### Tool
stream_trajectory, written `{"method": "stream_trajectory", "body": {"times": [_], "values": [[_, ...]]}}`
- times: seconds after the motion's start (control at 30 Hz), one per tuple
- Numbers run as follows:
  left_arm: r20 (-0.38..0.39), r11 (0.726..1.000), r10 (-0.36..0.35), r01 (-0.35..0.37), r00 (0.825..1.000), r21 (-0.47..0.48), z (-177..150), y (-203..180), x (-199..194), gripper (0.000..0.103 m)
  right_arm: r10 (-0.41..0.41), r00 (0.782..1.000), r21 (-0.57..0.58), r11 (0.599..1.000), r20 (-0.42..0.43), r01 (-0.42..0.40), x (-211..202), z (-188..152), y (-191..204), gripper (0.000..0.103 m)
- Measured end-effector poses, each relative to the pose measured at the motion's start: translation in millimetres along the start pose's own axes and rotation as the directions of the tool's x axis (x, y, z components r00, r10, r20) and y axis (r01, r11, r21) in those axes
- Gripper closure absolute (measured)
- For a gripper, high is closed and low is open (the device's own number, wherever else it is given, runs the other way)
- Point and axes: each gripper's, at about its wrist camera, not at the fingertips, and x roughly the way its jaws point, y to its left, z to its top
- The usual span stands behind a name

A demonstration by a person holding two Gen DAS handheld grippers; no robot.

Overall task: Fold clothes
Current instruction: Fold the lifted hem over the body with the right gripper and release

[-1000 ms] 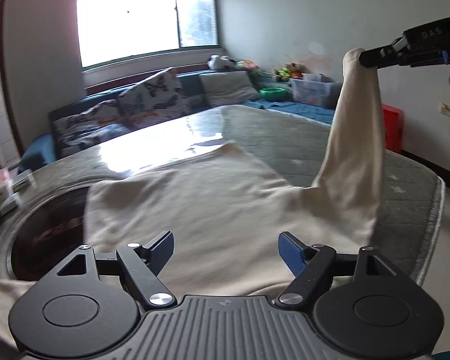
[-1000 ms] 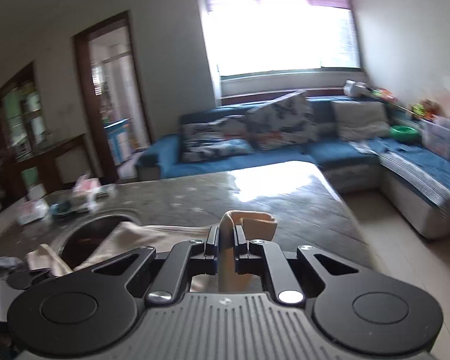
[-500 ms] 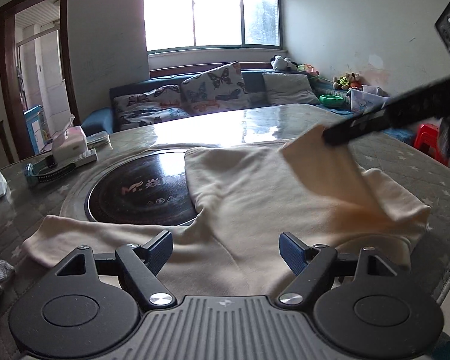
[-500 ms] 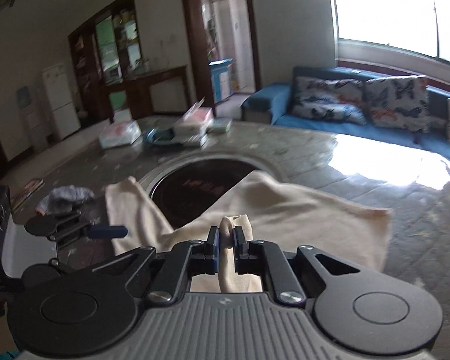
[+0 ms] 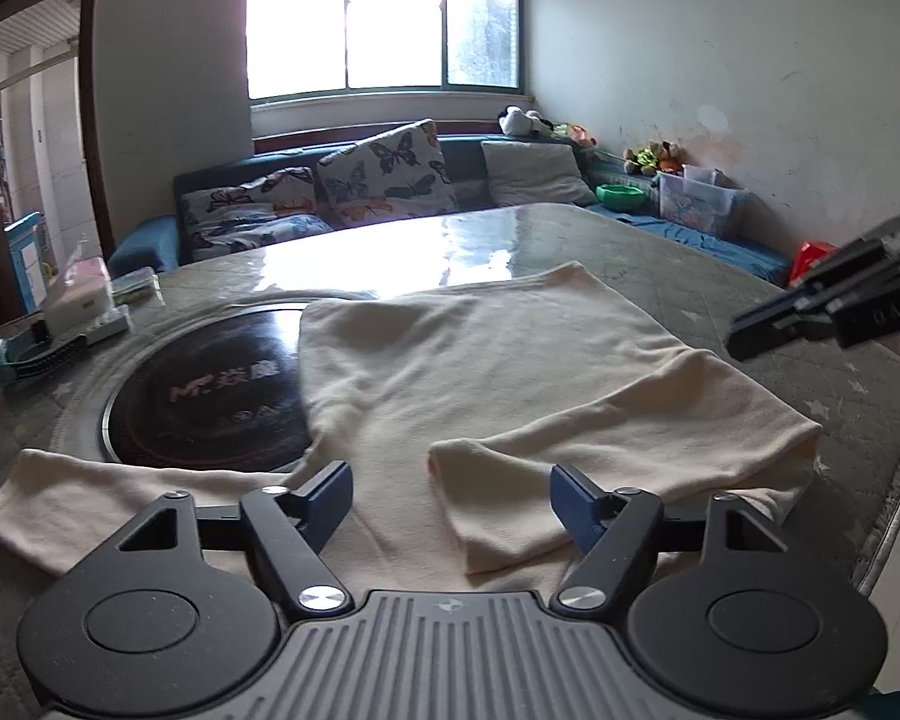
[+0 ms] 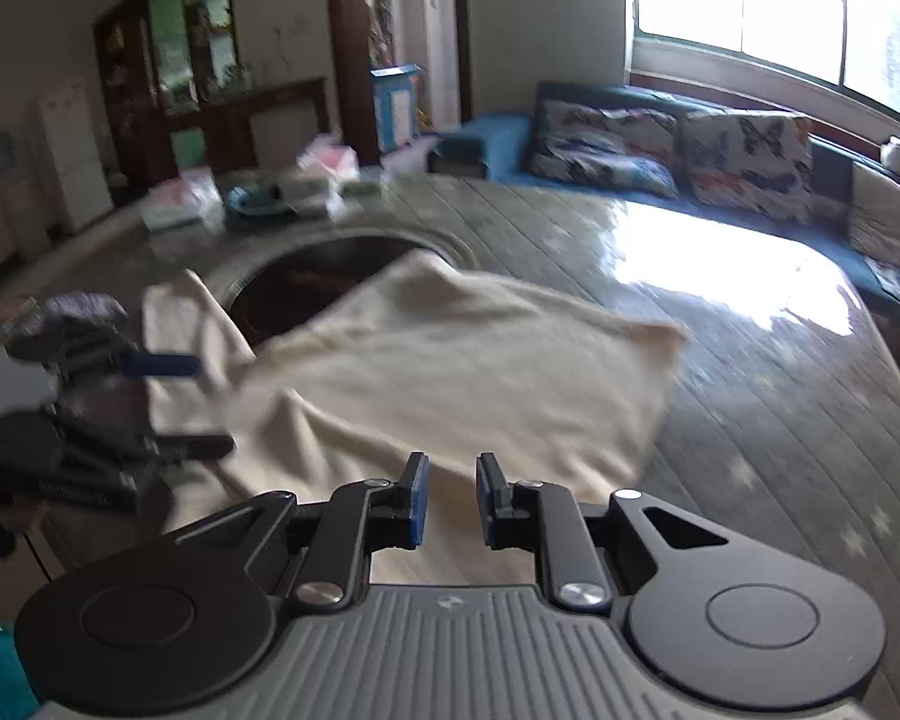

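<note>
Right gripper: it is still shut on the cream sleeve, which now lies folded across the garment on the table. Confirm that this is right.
Not quite. The right gripper is open: the right wrist view shows a clear gap between its fingers, with nothing pinched there. The rest holds: in the left wrist view the cream sleeve lies folded across the garment on the table.

1. The left black two-finger gripper with blue pads (image 5: 452,495) sits in the lower middle of the left wrist view, its fingers spread wide apart, with nothing between them.
2. The right black two-finger gripper with blue pads (image 6: 452,501) has its fingers only a little apart, holding nothing.
3. In the left wrist view the right one enters from the right edge, pointing left.
</note>
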Motion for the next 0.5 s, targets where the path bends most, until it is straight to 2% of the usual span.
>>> {"method": "stream_trajectory", "body": {"times": [0.13,0.33,0.4,0.5], "values": [[-0.034,1.000,-0.023,0.023,0.999,0.004,1,-7,16,0.043,-0.040,0.998,0.025,0.999,-0.044,0.041,-6,-29,-15,0.086],[-0.060,1.000,-0.023,0.024,0.998,0.007,-1,-9,29,0.075,-0.035,0.998,0.099,0.994,-0.048,0.039,-3,-47,-28,0.086],[-0.055,1.000,-0.013,0.013,0.998,0.008,-1,-8,30,0.091,-0.033,0.998,0.096,0.995,-0.054,0.038,-1,-48,-28,0.086],[-0.054,1.000,-0.022,0.021,0.998,-0.008,3,-6,28,0.097,-0.029,0.999,0.096,0.995,-0.023,0.031,-2,-41,-29,0.086]]}}
